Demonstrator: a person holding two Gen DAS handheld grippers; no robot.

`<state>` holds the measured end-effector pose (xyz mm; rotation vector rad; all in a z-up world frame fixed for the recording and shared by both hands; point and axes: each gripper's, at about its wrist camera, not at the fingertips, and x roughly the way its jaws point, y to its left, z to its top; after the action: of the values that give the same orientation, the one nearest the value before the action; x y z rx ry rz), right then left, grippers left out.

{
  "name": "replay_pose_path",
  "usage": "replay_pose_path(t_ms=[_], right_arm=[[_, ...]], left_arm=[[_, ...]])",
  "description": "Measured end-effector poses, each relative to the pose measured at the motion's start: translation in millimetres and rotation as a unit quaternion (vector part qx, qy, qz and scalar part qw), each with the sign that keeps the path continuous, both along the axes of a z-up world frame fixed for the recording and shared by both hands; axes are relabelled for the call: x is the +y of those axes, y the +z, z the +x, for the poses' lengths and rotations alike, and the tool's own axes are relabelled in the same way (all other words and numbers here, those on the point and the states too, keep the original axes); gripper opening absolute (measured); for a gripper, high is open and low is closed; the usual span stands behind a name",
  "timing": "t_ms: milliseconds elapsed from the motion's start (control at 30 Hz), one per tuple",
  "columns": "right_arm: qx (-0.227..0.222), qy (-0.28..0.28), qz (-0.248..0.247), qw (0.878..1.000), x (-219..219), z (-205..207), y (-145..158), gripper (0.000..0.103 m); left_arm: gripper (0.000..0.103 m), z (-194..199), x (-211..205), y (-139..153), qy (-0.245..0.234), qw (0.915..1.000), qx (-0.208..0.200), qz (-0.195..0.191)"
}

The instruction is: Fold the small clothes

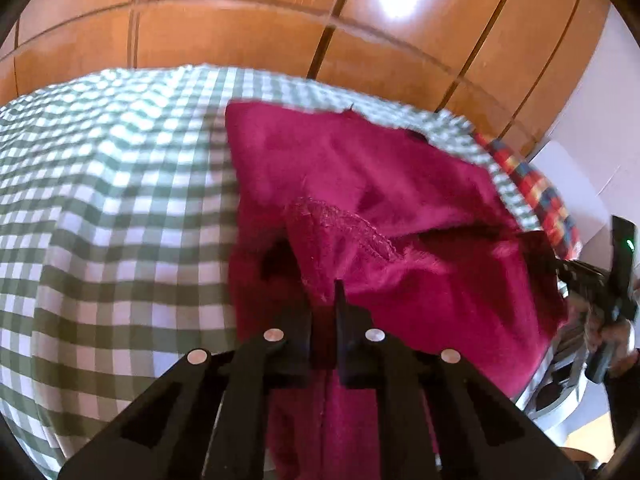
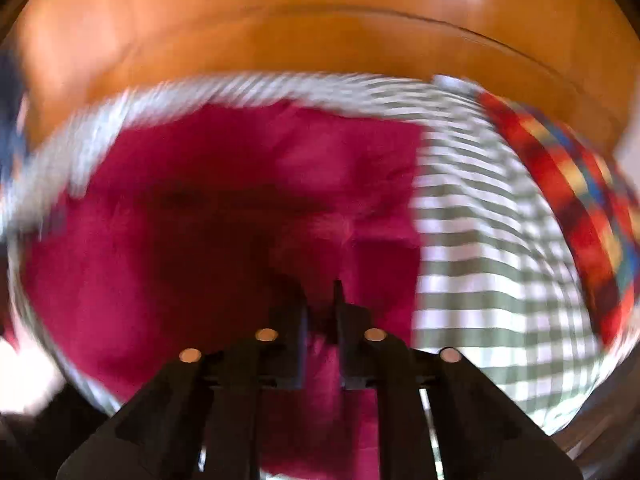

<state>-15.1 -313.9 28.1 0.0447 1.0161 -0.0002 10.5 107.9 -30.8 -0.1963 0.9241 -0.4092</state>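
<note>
The wooden panelled wall [image 1: 248, 36] fills the top of both views, and below it the table, covered in a green-and-white checked cloth [image 1: 100, 208], carries everything else. On that cloth lies the task's thing, a magenta fleece garment [image 1: 360, 184], spread over the right part of the surface in the left wrist view and over the left and middle in the right wrist view [image 2: 200, 208]; its near edge is raised off the cloth toward both cameras, which suggests a fold being carried over, with each side held so the fabric travels evenly. The left hand-held gripper [image 1: 324, 320] has its fingers drawn nearly together with a strip of the magenta fabric running between them, so it appears clamped on the garment's near edge beside a stitched hem that curls upward. The right hand-held gripper [image 2: 322, 320] looks likewise pinched on the fabric, though heavy blur makes that a judgement more than a plain sighting. A multicoloured checked cloth [image 1: 532, 188] lies at the far right edge of the table. Only the left wrist view shows the seam detail and the other hand-held gripper from outside, at the right rim, gripping the garment's right corner; only the right wrist view shows the wide stretch of bare checked cloth to the garment's right [image 2: 480, 240].
</note>
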Motion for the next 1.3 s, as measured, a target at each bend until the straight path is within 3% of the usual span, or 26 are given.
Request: replay_pose_path(t_ms=[67, 233, 300, 367, 467, 567, 667, 967, 1133, 1300], right_arm=[[0.008, -0.029, 0.024, 0.999, -21, 3, -3, 0.009], [0.046, -0.031, 0.062, 0.997, -31, 9, -32, 0.01], [0.045, -0.031, 0.078, 0.995, -32, 11, -33, 0.01], [0.044, -0.031, 0.083, 0.995, -32, 13, -33, 0.01], [0.04, -0.029, 0.079, 0.996, -31, 15, -31, 0.01], [0.036, -0.024, 0.066, 0.997, -30, 14, -29, 0.01], [0.026, -0.01, 0.048, 0.998, -25, 10, -22, 0.009], [-0.045, 0.004, 0.051, 0.998, -20, 3, 41, 0.009], [-0.074, -0.004, 0.064, 0.995, -23, 46, 62, 0.009], [-0.064, -0.03, 0.072, 0.995, -29, 110, 50, 0.009]], left_arm=[[0.008, 0, 5, 1, 0.004, 0.9999, -0.003, -0.01], [0.012, 7, 3, -15, 0.007, 0.9997, 0.021, -0.009], [0.026, 8, 5, -15, 0.011, 0.9995, 0.022, -0.022], [0.03, 9, 7, -16, 0.012, 0.9989, 0.028, -0.035], [0.027, 10, 7, -17, 0.012, 0.9991, 0.026, -0.033], [0.008, 9, 3, -11, 0.011, 0.9996, 0.011, -0.023], [0.007, 1, 5, 2, 0.011, 0.9994, -0.01, -0.032], [0.007, -12, 21, 59, 0.019, 0.9942, -0.085, -0.063], [0.007, 16, 19, 83, 0.029, 0.991, -0.119, -0.056], [0.007, 70, 11, 85, 0.054, 0.9916, -0.115, -0.023]])
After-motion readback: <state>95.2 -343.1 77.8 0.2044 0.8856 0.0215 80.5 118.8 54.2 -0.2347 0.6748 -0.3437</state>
